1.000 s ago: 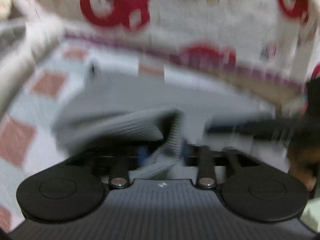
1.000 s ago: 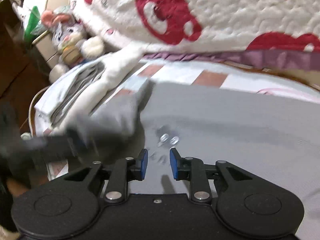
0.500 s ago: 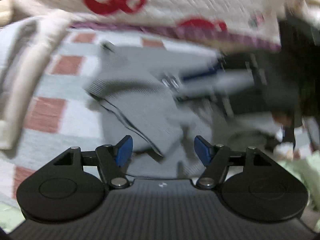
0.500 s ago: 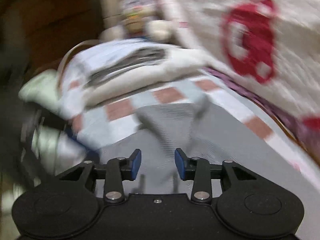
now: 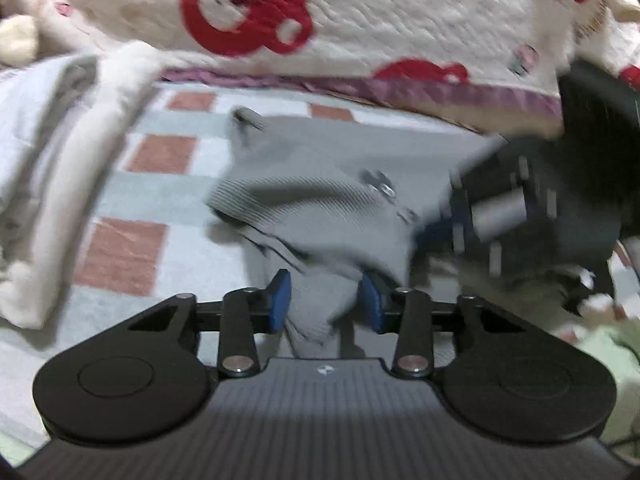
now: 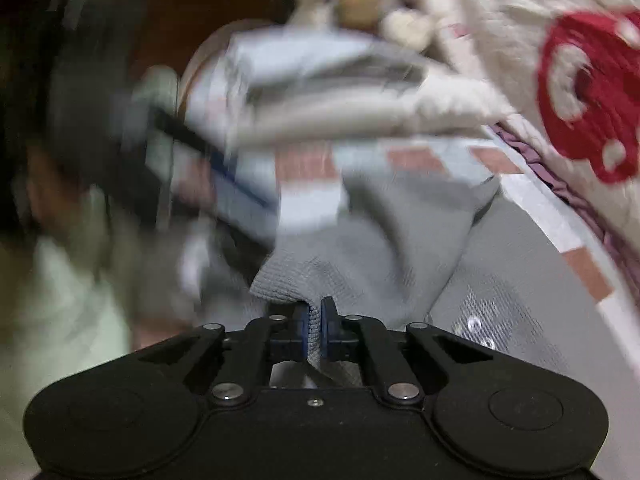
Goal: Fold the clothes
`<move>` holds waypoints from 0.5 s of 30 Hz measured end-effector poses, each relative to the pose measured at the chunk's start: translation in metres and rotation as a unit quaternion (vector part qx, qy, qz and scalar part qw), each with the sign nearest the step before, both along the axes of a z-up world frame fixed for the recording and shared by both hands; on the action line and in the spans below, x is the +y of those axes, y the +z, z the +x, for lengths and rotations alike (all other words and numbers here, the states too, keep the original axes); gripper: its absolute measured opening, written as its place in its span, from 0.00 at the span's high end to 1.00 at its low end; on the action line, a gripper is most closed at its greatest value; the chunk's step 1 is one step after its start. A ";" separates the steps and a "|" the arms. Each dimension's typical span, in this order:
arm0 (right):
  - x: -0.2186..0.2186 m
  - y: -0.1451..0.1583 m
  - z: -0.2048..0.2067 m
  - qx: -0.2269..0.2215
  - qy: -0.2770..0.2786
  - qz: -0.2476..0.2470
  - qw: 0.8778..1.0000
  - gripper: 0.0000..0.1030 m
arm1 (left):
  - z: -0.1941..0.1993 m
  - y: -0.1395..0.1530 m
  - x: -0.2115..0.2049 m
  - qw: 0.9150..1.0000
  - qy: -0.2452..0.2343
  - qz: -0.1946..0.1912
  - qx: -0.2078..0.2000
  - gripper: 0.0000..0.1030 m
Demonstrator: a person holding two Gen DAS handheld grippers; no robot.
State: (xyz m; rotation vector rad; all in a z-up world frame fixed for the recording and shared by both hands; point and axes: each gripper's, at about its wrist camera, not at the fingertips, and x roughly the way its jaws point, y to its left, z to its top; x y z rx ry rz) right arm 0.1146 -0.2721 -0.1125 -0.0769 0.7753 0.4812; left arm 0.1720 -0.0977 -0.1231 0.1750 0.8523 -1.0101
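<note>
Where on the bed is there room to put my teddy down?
The bare checked bedsheet between the white folded pile and the grey ribbed garment is free. Crowded: the middle, where both tools work, and behind, under the white quilt with red bears.

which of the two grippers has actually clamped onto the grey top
The right gripper: its blue pads are pinched shut on a fold of the grey top. The left gripper is open, cloth lying loose between its pads.

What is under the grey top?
The grey top lies on a checked sheet of pale and reddish squares, which shows around its edges. What is under the middle is covered. The right hand-held gripper pinches one edge.
</note>
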 end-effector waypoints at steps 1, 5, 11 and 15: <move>-0.009 0.007 0.001 0.000 -0.026 0.037 0.999 0.94 | -0.001 -0.002 -0.002 1.000 -0.005 0.006 0.007 0.64; -0.051 0.013 -0.009 0.014 -0.156 0.196 0.968 0.93 | -0.005 -0.016 -0.012 0.998 -0.013 0.053 0.018 0.64; -0.072 0.001 -0.028 0.012 -0.227 0.225 0.948 0.91 | -0.008 -0.018 -0.015 0.997 0.009 0.072 0.007 0.71; -0.065 0.001 -0.033 -0.004 -0.207 0.153 0.966 0.94 | -0.013 -0.014 -0.016 0.997 0.009 0.076 -0.022 0.69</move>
